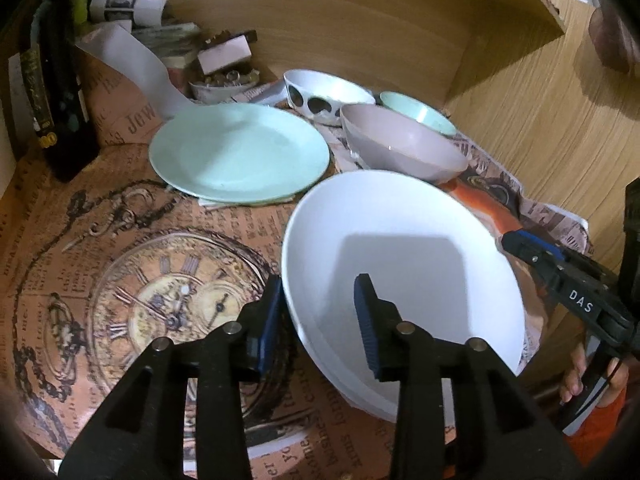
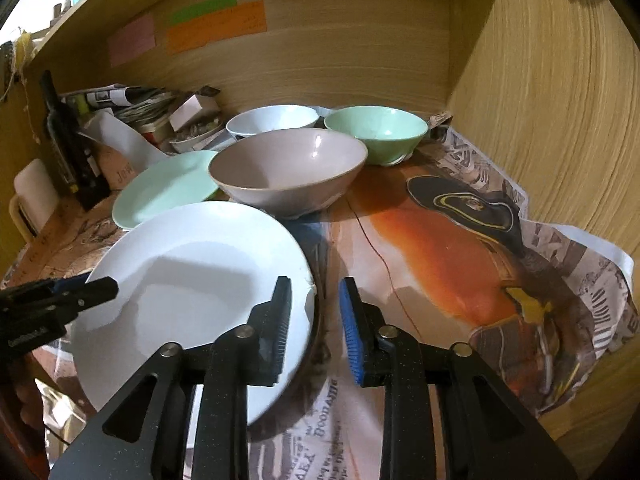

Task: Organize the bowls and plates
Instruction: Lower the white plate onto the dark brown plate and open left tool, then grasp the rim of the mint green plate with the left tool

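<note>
Nearest the left wrist camera, the left claw (image 1: 320, 320) straddles the near-left rim of a round white plastic plate (image 1: 404, 248): one blue-padded finger outside the rim, the other over the plate's well, with a clear gap, so the jaws stand apart and do not clamp it. At about 3 o'clock from the plate the right claw (image 1: 516, 240) reaches its far-right rim. Seen from its own camera, the right claw (image 2: 314, 320) brackets that rim (image 2: 192, 264) loosely; its pads do not press on the plate either. The plate appears to lie on the table's paper cover printed with a pocket watch and newsprint (image 1: 120, 280). Beyond, at 11 o'clock, lies a round mint-green plate (image 1: 240, 152). At 12 o'clock stands a wide taupe-grey bowl (image 1: 400, 144), just beside the white plate's far rim. Behind it sit a white bowl with dark spots (image 1: 324, 96) and a small mint-green bowl (image 1: 420, 114), against the wooden back panel (image 1: 340, 32).
</note>
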`<state>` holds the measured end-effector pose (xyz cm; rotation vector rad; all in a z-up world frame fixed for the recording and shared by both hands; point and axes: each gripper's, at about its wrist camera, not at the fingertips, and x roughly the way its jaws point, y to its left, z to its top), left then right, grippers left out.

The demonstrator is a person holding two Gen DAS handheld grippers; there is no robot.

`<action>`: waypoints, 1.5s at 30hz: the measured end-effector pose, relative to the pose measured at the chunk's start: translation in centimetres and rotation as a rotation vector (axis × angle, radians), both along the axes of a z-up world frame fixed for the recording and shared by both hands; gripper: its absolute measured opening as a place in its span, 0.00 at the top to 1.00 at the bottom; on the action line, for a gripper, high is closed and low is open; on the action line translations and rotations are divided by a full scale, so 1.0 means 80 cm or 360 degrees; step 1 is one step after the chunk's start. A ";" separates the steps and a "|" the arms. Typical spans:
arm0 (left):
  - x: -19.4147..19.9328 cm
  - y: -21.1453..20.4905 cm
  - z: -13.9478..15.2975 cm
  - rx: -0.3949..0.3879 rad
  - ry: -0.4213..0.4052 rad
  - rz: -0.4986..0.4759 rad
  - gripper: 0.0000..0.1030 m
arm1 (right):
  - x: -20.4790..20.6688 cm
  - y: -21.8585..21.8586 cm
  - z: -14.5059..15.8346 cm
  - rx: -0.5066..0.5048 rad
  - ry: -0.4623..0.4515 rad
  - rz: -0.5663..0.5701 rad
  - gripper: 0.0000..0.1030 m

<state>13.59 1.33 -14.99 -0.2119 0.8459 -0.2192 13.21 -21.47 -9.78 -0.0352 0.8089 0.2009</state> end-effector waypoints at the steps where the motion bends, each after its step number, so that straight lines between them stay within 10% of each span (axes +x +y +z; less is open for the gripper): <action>1: -0.003 0.002 0.004 0.0003 -0.0019 0.0005 0.65 | 0.001 -0.002 0.001 0.0012 0.0002 -0.0006 0.74; 18: -0.013 0.073 0.067 0.0186 -0.0294 0.0269 0.33 | 0.037 0.052 0.049 0.0239 -0.0049 0.0324 0.64; 32: 0.085 0.138 0.028 0.0167 -0.0011 0.0386 0.32 | 0.081 0.115 0.045 0.0157 -0.0060 0.0547 0.53; 45: 0.169 0.134 -0.040 0.0037 0.0338 0.0216 0.79 | 0.109 0.128 0.038 0.0076 -0.0032 0.0590 0.53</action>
